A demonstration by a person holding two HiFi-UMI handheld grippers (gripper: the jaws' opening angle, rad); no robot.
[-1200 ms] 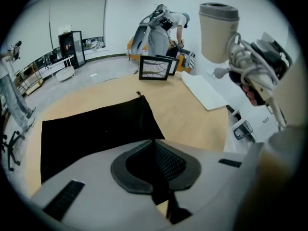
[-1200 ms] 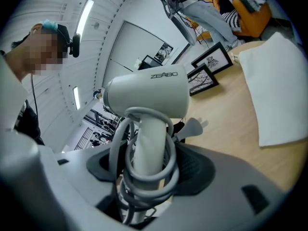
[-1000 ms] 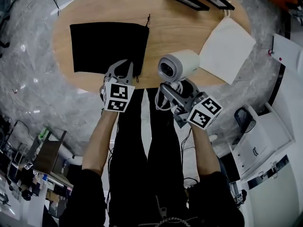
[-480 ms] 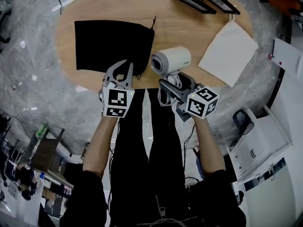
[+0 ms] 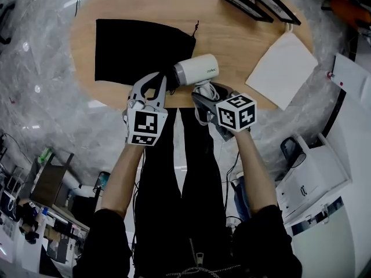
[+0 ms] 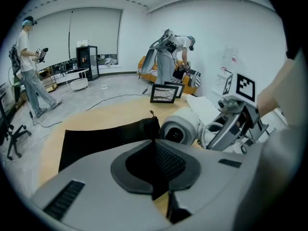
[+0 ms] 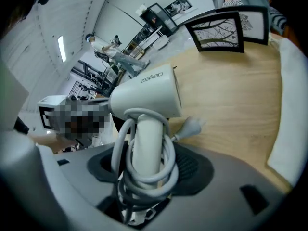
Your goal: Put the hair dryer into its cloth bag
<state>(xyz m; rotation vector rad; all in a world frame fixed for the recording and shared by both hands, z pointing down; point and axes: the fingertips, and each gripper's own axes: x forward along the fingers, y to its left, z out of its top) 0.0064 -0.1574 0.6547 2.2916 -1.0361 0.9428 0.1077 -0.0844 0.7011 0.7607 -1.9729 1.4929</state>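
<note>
This looks like a large open lab or recording studio rather than a home. White walls and ceiling meet a wide window covered by roller blinds (image 6: pixel 72 32). The glossy grey floor (image 6: pixel 106 83) has loose cables (image 6: pixel 101 102) trailing over it. 2 other people are busy here: 1 person (image 6: pixel 26 66) stands holding a device, another (image 6: pixel 171 57) bends over beside an orange sofa (image 6: pixel 143 64). An oval wooden table (image 5: pixel 243 39), a black cabinet (image 6: pixel 83 61), an office chair (image 6: pixel 8 134) and a white cabinet (image 5: pixel 316 172) furnish it.

L tongs (image 5: pixel 157 79), R tongs (image 5: pixel 203 95): grey plastic, b/w marker cubes (image 5: pixel 145 127). Black short sleeves (image 5: pixel 107 231), black trousers (image 5: pixel 168 172).
</note>
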